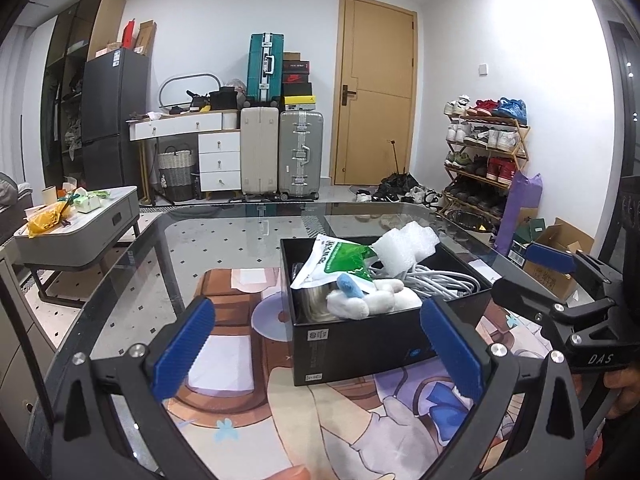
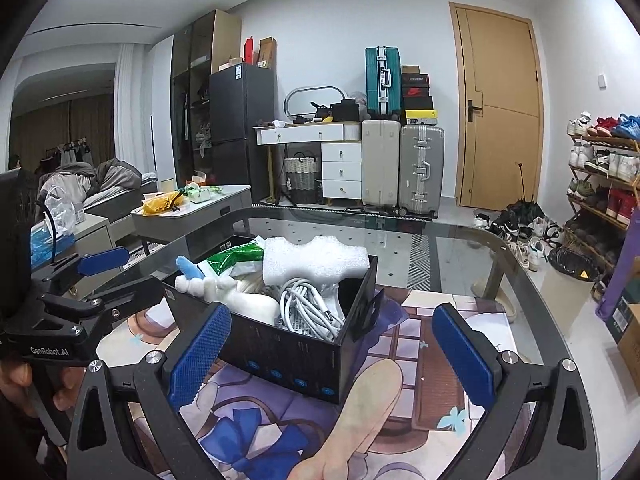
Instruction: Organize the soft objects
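A black box (image 1: 360,340) (image 2: 288,344) stands on the printed mat on the glass table. Inside lie a white plush toy with a blue part (image 1: 360,298) (image 2: 208,280), a green and white plastic bag (image 1: 340,262) (image 2: 232,258), a white foam piece (image 1: 404,248) (image 2: 316,258) and coiled white cables (image 1: 440,282) (image 2: 308,304). My left gripper (image 1: 320,352) is open in front of the box, nothing between its fingers. My right gripper (image 2: 332,356) is open at the box's right near corner, likewise empty. Each gripper shows at the edge of the other's view.
The glass table (image 1: 224,240) carries a printed mat (image 1: 248,384) (image 2: 420,364). Behind stand a low grey side table (image 1: 76,228) with clutter, suitcases (image 1: 300,156), a white drawer unit, a door and a shoe rack (image 1: 484,152). A cardboard box (image 1: 560,256) sits on the floor to the right.
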Motion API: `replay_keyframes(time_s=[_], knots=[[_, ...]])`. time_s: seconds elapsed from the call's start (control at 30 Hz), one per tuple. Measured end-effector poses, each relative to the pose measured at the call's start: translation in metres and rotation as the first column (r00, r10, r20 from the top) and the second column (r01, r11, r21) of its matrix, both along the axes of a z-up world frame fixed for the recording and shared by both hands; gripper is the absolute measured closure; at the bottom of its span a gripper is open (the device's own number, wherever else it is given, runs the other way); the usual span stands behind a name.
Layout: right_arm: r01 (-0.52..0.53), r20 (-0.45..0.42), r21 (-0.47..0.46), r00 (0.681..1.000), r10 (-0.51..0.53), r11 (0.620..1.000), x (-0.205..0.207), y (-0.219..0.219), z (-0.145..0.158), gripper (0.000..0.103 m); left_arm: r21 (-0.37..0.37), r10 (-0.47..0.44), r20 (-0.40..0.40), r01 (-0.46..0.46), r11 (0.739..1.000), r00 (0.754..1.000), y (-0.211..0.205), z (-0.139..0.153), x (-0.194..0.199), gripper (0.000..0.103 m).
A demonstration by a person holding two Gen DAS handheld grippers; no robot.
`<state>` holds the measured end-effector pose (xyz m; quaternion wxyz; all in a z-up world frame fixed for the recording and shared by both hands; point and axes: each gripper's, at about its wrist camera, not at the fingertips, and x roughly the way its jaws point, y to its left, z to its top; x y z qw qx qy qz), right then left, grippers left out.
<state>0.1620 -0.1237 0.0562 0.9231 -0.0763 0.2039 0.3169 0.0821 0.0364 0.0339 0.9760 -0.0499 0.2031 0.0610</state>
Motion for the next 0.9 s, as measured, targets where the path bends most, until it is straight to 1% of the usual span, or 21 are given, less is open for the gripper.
replay_keyframes(time_s=[0.2,0.33,0.53,0.9], knots=[[0.001,0.021,-0.019,1.0,-0.001,1.0,-0.0029,0.0026,0.0012,0.001,-0.011,0.013,-0.014,-0.013,1.0,1.0,0.0037,-0.0014,0.0017,0.0],[0.013,0.021,-0.003,1.0,-0.013,1.0,-0.0024,-0.0001,0.001,0.001,-0.007,0.014,-0.027,-0.014,1.0,1.0,0.0036,-0.0021,0.004,0.0],[0.027,0.014,0.017,1.0,-0.027,1.0,-0.0019,-0.0041,0.0026,0.001,-0.012,0.019,-0.019,-0.019,1.0,1.0,0.0035,-0.0022,0.0019,0.0],[0.028,0.016,0.02,0.999,-0.028,0.999,-0.0018,-0.005,0.0026,0.001,-0.034,0.023,-0.015,-0.024,0.999,1.0,0.0094,-0.0034,0.0013,0.0]])
